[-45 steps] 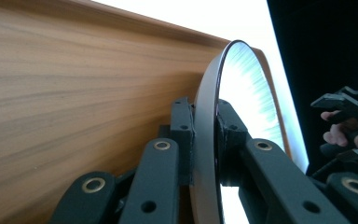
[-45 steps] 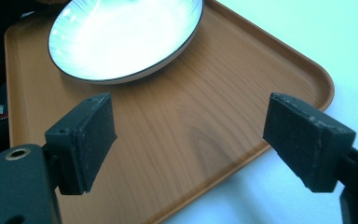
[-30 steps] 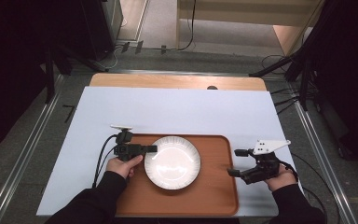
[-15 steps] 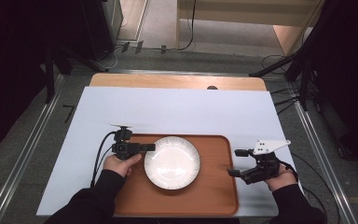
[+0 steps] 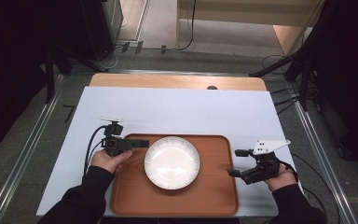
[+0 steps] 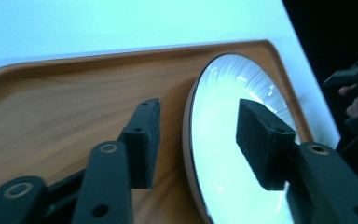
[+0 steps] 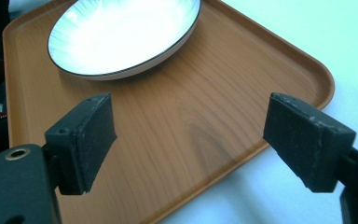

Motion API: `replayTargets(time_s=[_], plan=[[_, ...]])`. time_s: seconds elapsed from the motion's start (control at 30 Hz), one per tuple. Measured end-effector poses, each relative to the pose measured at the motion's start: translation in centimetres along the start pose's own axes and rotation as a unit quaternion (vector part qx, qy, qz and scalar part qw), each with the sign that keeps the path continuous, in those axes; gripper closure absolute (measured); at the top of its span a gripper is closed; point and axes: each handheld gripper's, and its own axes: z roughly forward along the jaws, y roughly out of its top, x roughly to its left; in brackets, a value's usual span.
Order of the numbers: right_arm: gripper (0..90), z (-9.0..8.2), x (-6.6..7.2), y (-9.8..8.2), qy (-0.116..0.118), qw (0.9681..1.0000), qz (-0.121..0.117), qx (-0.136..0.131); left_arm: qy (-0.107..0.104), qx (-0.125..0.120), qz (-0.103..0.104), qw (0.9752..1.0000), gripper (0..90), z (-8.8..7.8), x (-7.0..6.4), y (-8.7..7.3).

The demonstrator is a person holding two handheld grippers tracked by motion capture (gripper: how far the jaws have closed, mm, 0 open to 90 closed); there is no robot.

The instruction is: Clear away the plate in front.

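A white ribbed plate [image 5: 172, 162] lies in the middle of a brown wooden tray [image 5: 214, 191] at the table's near edge. My left gripper [image 5: 142, 143] is at the plate's left rim, pointing right. In the left gripper view the left gripper [image 6: 196, 135] is open, one jaw over the tray [image 6: 65, 116] and the other over the plate [image 6: 228, 79], with the rim between them and a gap on each side. My right gripper [image 5: 234, 162] is at the tray's right edge, wide open with nothing in it. In the right gripper view the right gripper [image 7: 189, 135] looks across the tray [image 7: 200, 107] toward the plate [image 7: 121, 32].
A pale sheet [image 5: 177, 112] covers the table, with a bare wooden strip [image 5: 177, 81] along the far edge. Black cables [image 5: 89, 149] trail from the left gripper. Metal rails [image 5: 37, 135] and dark stands flank the table.
My left gripper has shifted slightly to the left and farther up the table beside the plate's rim. The plate, the tray and the right gripper have not moved.
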Motion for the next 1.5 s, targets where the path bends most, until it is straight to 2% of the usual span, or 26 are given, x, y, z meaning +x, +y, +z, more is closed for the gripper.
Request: replayTargets(time_s=[0.1, 0.2, 0.3, 0.37, 0.4, 0.43, 0.47, 0.57, 0.67, 0.73, 0.83, 1.03, 1.13, 1.17, 1.33, 1.5], plan=[[17.2, 0.0, 0.0, 0.0, 0.000, 1.0000, 0.000, 0.000, -0.002, 0.002, 0.013, 0.9999, 44.1, -0.3, -0.3, -0.2], [17.2, 0.0, 0.0, 0.0, -0.001, 1.0000, 0.000, 0.001, 0.010, 0.019, 0.039, 0.9990, 40.0, -0.5, -0.8, -0.4], [17.2, 0.0, 0.0, 0.0, -0.001, 1.0000, 0.000, 0.001, 0.031, 0.030, 0.070, 0.9966, 38.0, -0.8, -1.2, -0.7], [17.2, 0.0, -0.1, 0.0, -0.001, 1.0000, 0.001, 0.002, 0.046, 0.031, 0.079, 0.9954, 38.1, -1.0, -1.4, -0.9], [17.2, 0.0, -0.1, 0.0, -0.001, 1.0000, 0.001, 0.002, 0.046, 0.031, 0.079, 0.9954, 37.9, -1.0, -1.4, -0.9], [17.2, 0.0, -0.1, 0.0, -0.001, 1.0000, 0.002, 0.002, 0.044, 0.034, 0.090, 0.9944, 37.8, -1.3, -1.7, -1.0], [17.2, 0.0, 0.0, 0.0, -0.001, 1.0000, 0.001, 0.002, 0.044, 0.034, 0.090, 0.9944, 37.6, -1.3, -1.7, -1.0], [17.2, 0.0, 0.0, 0.0, 0.000, 1.0000, 0.001, 0.002, 0.044, 0.039, 0.107, 0.9926, 35.8, -1.7, -1.9, -1.3], [17.2, 0.0, -0.1, -0.1, -0.001, 1.0000, 0.000, 0.003, 0.057, 0.043, 0.125, 0.9896, 34.7, -2.1, -1.8, -1.5], [17.2, 0.0, -0.1, 0.0, -0.002, 1.0000, 0.001, 0.001, 0.063, 0.040, 0.130, 0.9887, 34.5, -2.4, -1.9, -1.7], [17.2, 0.1, 0.0, 0.0, 0.000, 1.0000, 0.003, 0.002, 0.060, 0.039, 0.138, 0.9879, 34.0, -2.8, -1.9, -1.8], [17.2, -0.1, -0.1, 0.0, -0.003, 1.0000, 0.000, -0.001, 0.068, 0.036, 0.160, 0.9842, 33.4, -3.6, -1.8, -2.2], [17.2, -0.1, -0.1, 0.0, -0.003, 1.0000, 0.000, 0.000, 0.067, 0.032, 0.172, 0.9823, 33.4, -4.1, -1.7, -2.4], [17.2, -0.1, -0.1, 0.0, -0.003, 1.0000, 0.000, 0.000, 0.070, 0.031, 0.179, 0.9809, 33.4, -4.3, -1.7, -2.4], [17.2, -0.1, -0.1, -0.1, -0.004, 1.0000, 0.004, -0.001, 0.079, 0.036, 0.194, 0.9771, 31.2, -4.9, -1.2, -2.9], [17.1, -0.3, -0.1, -0.1, -0.006, 1.0000, 0.005, -0.001, 0.079, 0.024, 0.202, 0.9758, 30.2, -5.6, -0.9, -3.3]])
